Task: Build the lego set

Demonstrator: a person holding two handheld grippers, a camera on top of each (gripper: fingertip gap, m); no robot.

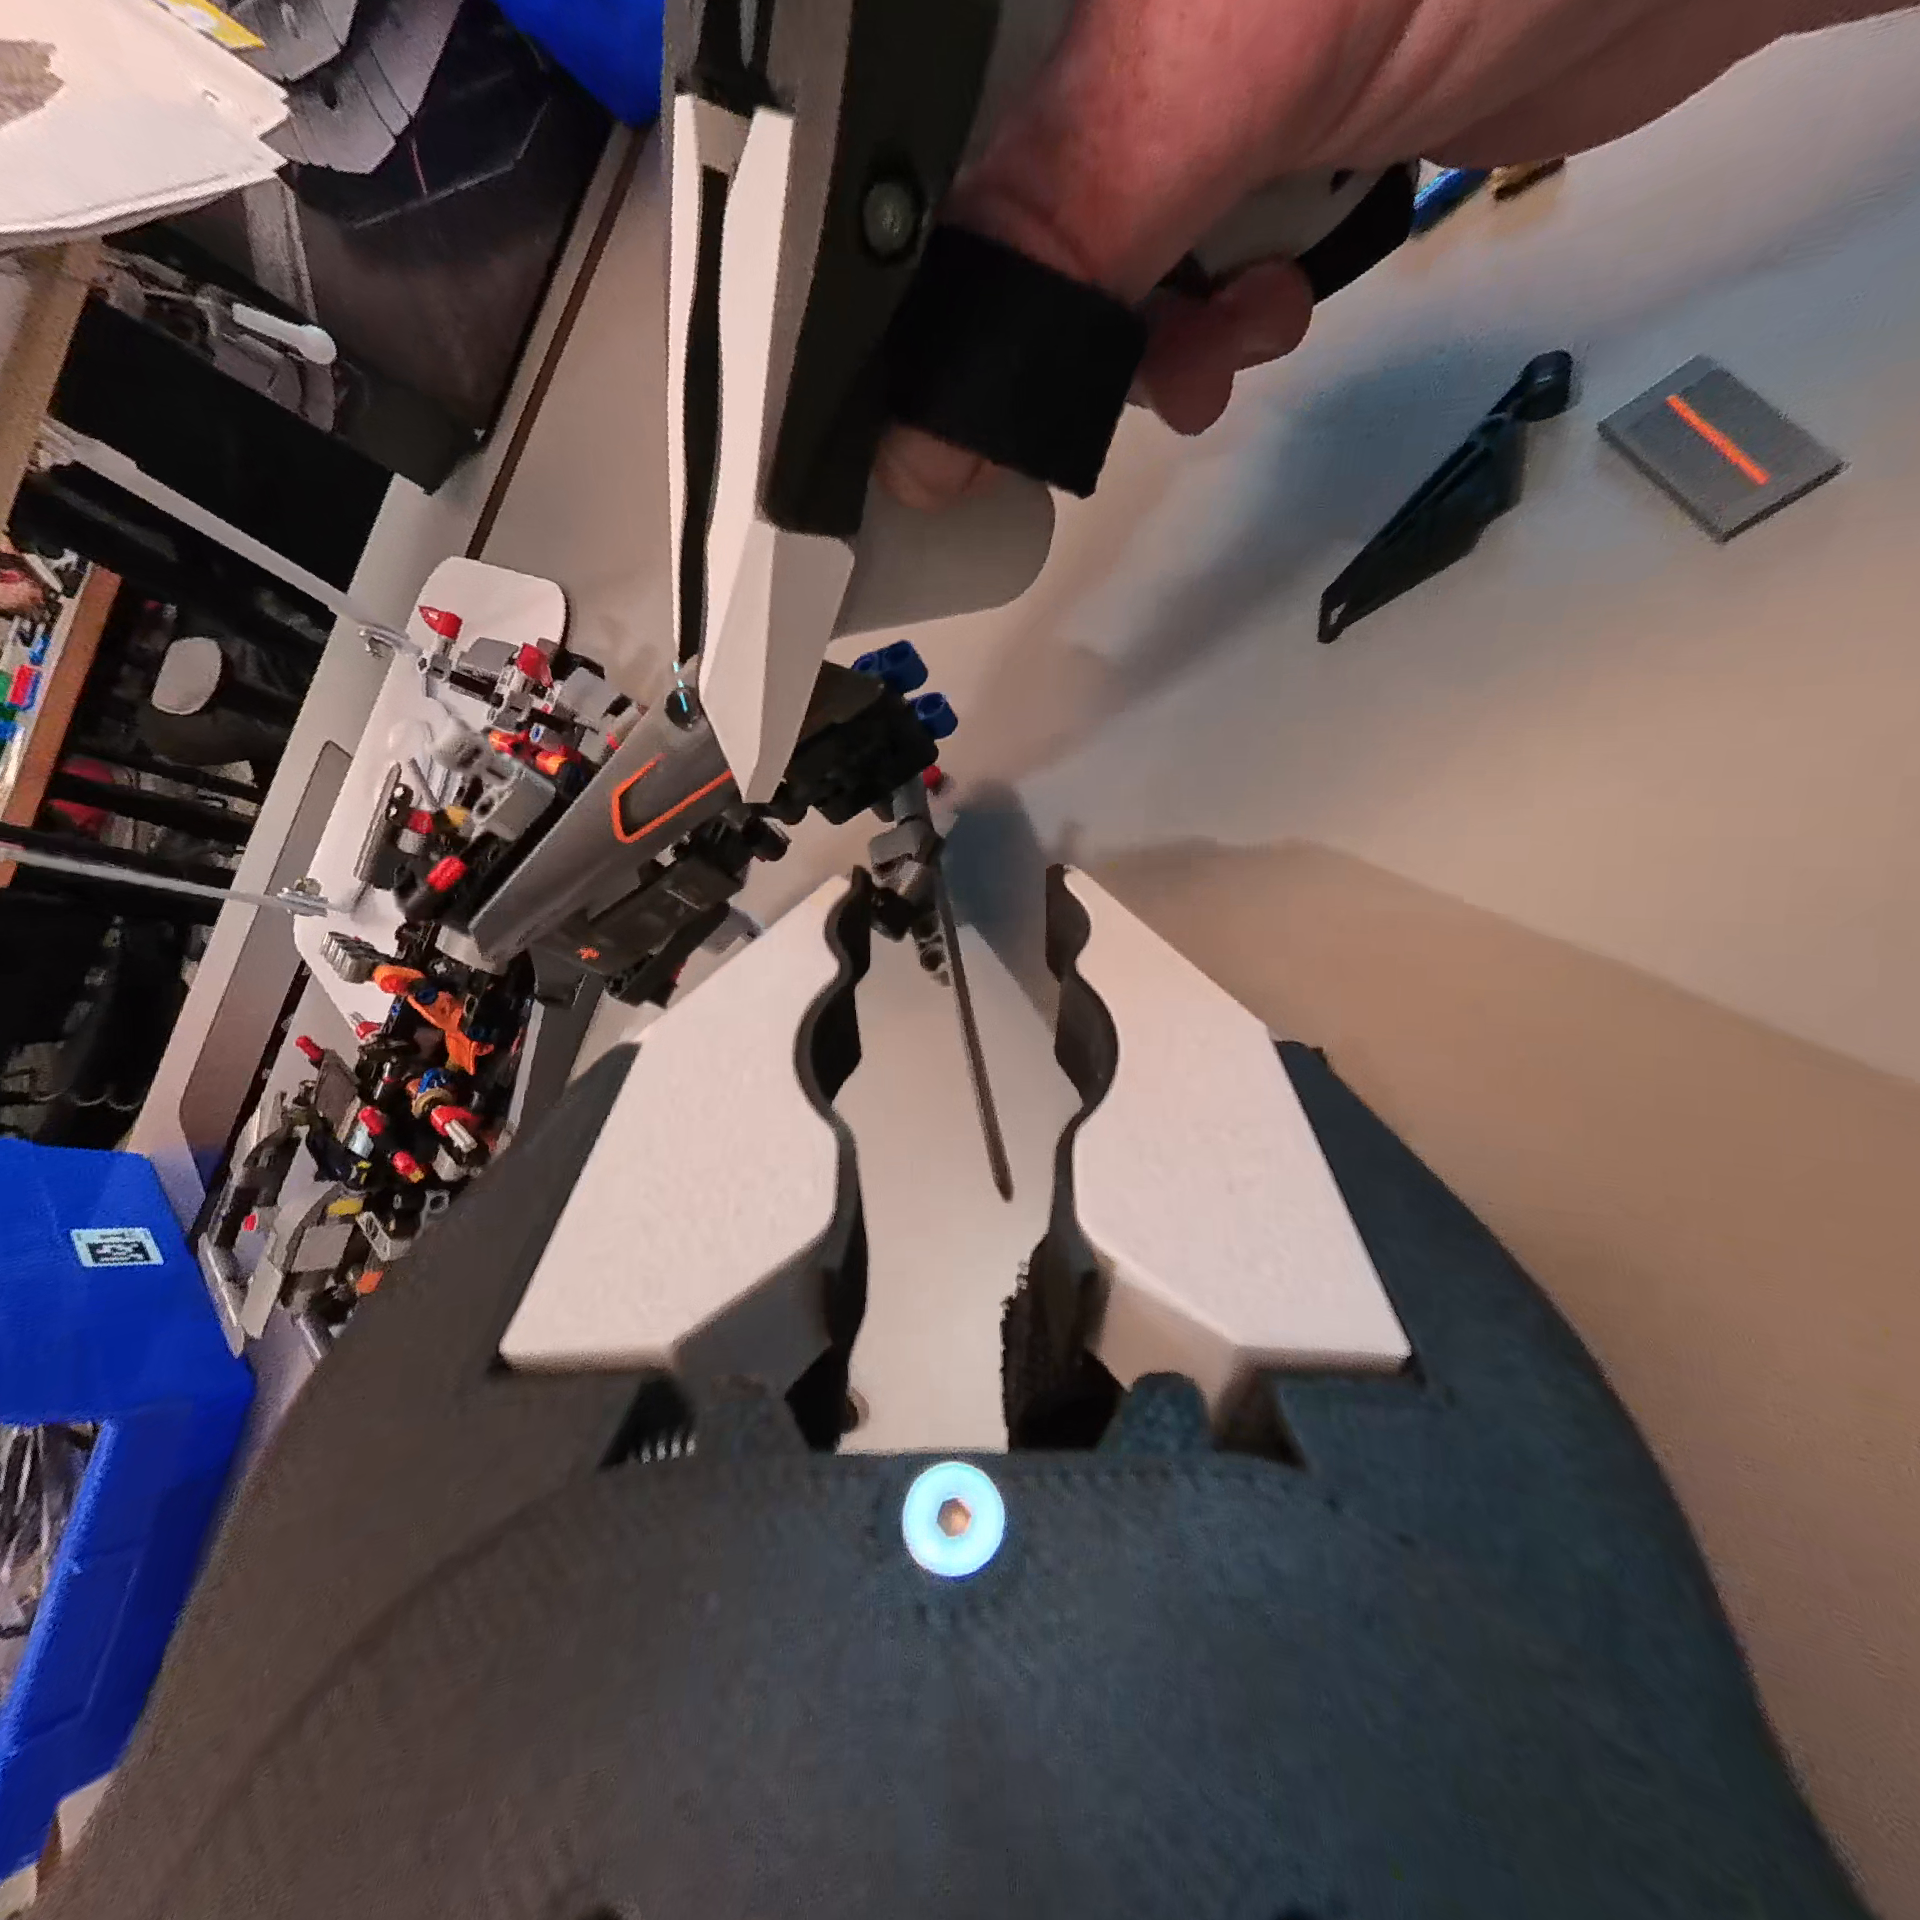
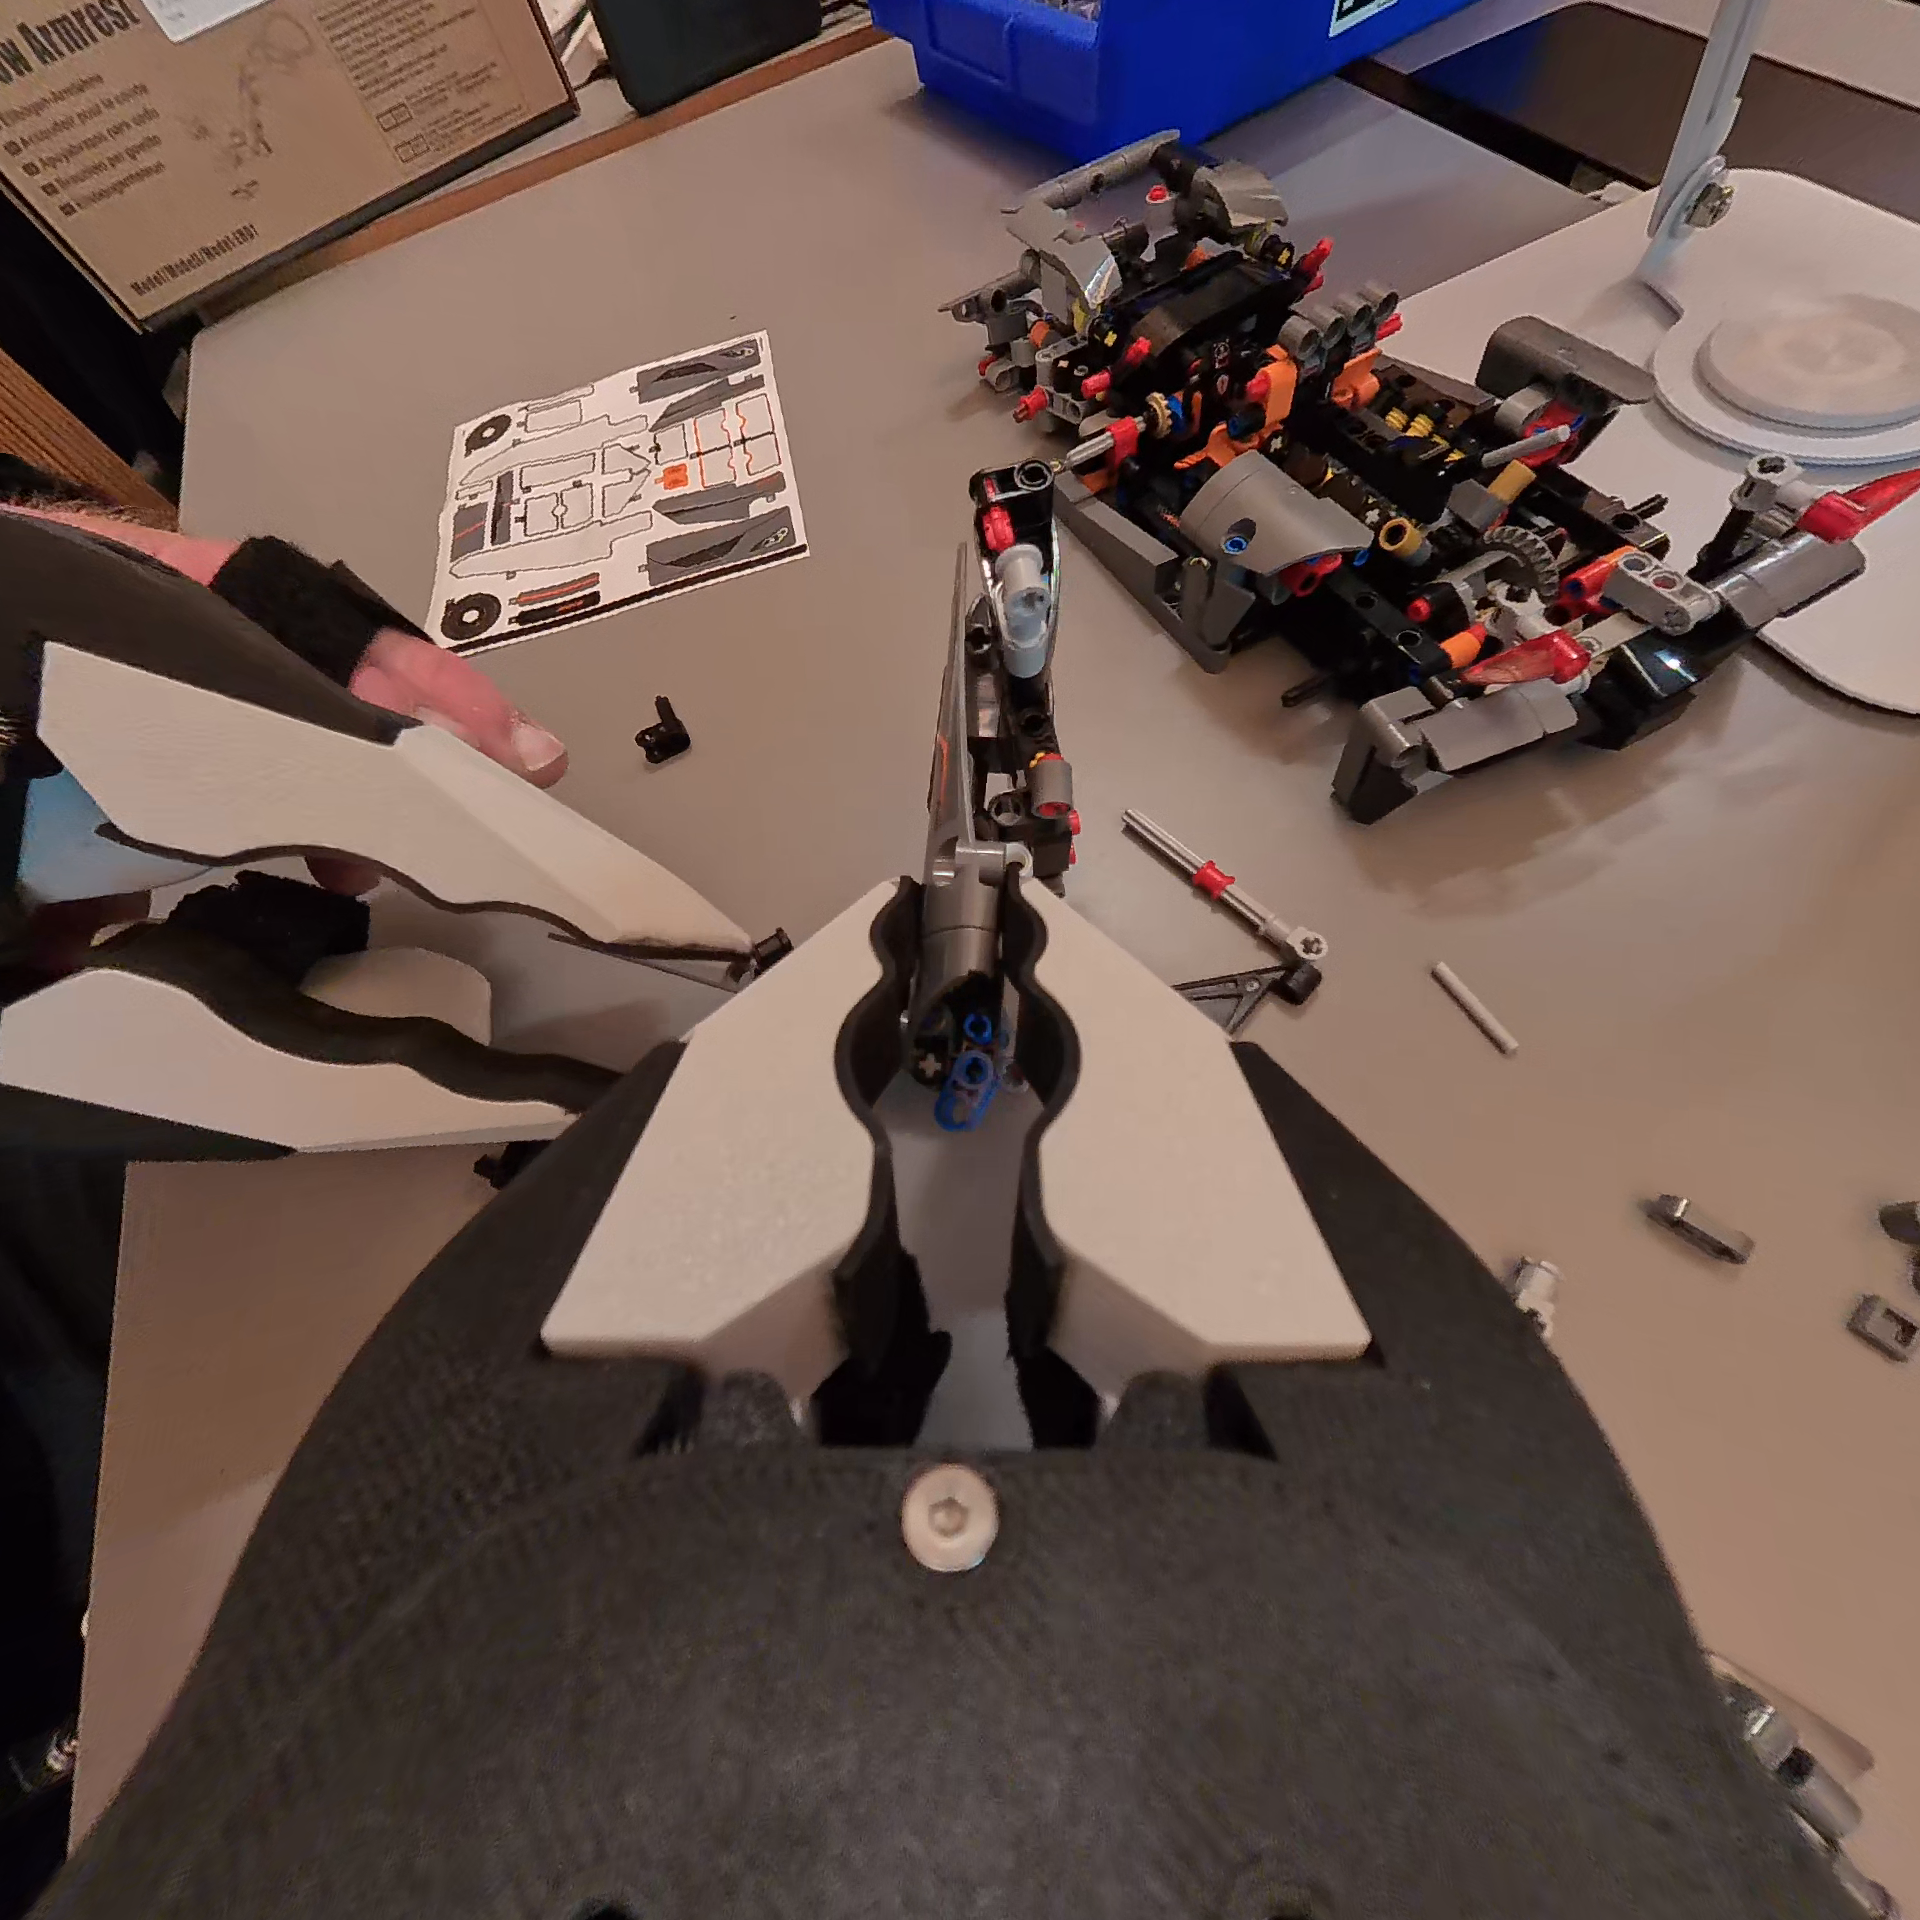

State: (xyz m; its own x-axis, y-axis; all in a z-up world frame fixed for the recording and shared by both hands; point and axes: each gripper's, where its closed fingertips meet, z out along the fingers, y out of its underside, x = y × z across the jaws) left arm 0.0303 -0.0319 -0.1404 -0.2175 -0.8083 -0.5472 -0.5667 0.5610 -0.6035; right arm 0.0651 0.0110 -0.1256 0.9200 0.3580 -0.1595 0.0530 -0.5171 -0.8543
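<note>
Lego sub-assembly (image 2: 1003,665) was off the table (image 2: 831,260), clamped at its near end in the right gripper (image 2: 961,894), with the jaws pinching the grey-and-black end where the blue pins sit. Its long axis ran straight out from those jaws, near to far, with the flat grey panel edge-on.

The left gripper (image 1: 956,883) came in from the left, its tip just beside the clamped near end. In its own view the sub-assembly lay just beyond the tips and off to the left, and a thin dark axle (image 1: 971,1039) hanging from it crossed the gap between the fingers. Some gap showed between the left jaws. The right wrist view showed a small black piece (image 2: 771,945) at their tip, but I couldn't tell whether it was actually pinched.

My read is that the left gripper was the free one, so it would do the next fit. That approach would be sideways into the near end, across the long axis.

The main chassis (image 2: 1351,499) sat far right on the table, well apart, and the sticker sheet (image 2: 623,488) lay far left.
</note>
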